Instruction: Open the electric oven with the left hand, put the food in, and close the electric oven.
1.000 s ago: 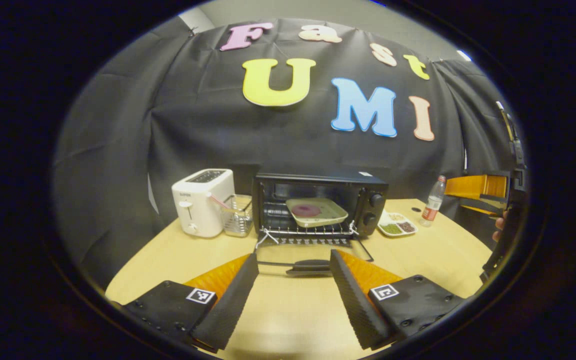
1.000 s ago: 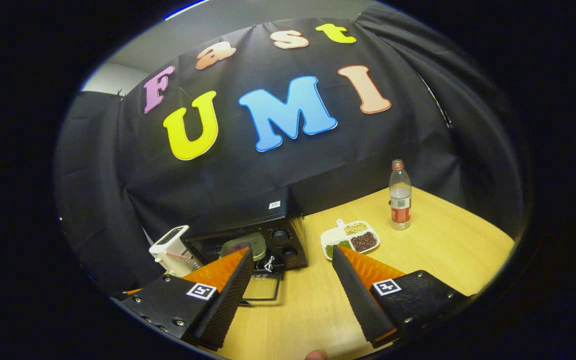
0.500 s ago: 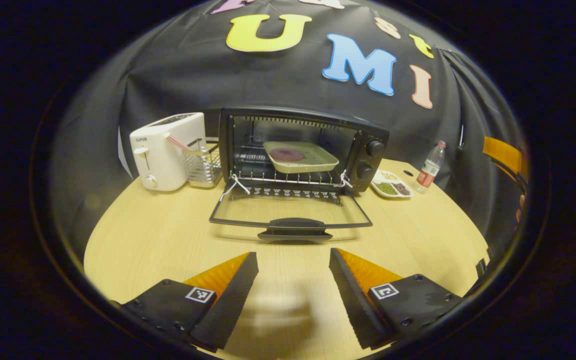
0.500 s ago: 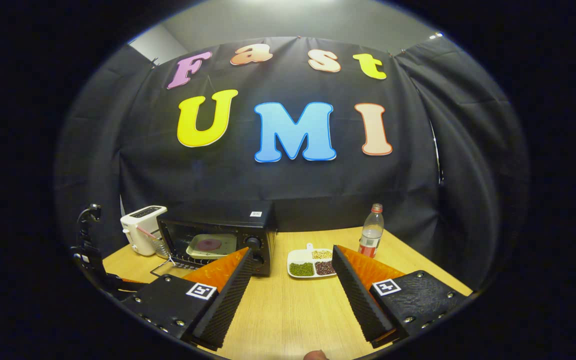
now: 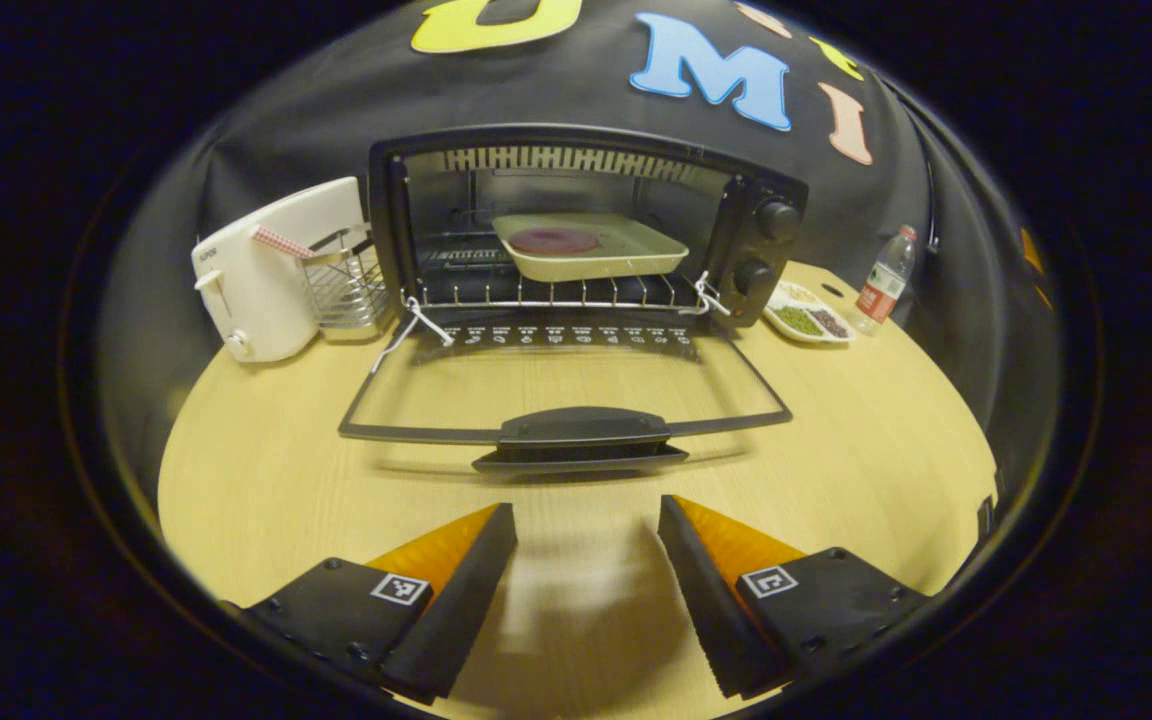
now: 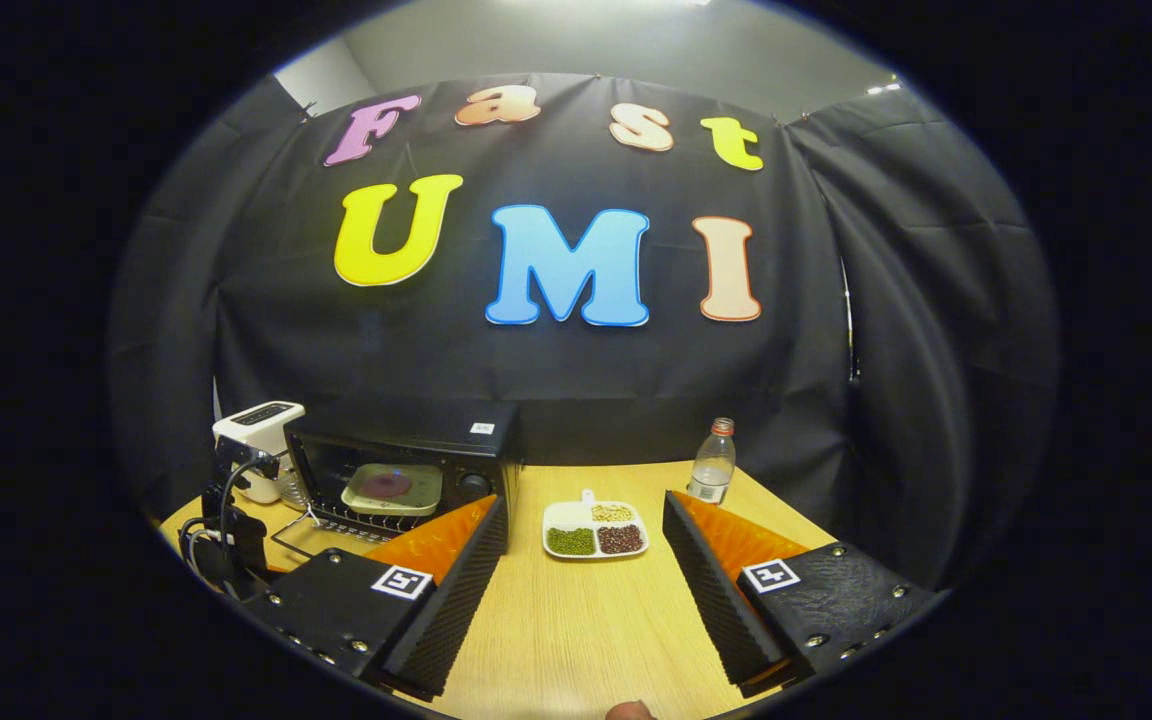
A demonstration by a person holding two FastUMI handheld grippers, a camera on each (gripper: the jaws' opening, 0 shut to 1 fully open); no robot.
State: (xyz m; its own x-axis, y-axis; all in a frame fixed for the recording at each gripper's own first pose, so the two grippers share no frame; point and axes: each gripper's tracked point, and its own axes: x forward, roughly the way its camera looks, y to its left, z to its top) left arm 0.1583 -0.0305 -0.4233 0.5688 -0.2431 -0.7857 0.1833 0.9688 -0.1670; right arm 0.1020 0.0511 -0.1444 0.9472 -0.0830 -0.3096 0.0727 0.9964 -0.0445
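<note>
Oven [image 5: 576, 230] door [image 5: 566, 385] lay flat open on the table [image 5: 266, 470], tray of food [image 5: 586, 248] sat on its rack, left claw [image 5: 586, 560] gaped empty before the door handle [image 5: 581, 430], right claw [image 6: 586, 590] likewise spread, holding nothing.

Toaster [image 5: 261, 270] and wire rack [image 5: 344, 290] left of oven [image 5: 586, 225], tray [image 5: 586, 247] inside on the shelf, door [image 5: 561, 390] lowered in front, divided dish [image 5: 808, 320] then bottle [image 5: 884, 282] to the right.
</note>
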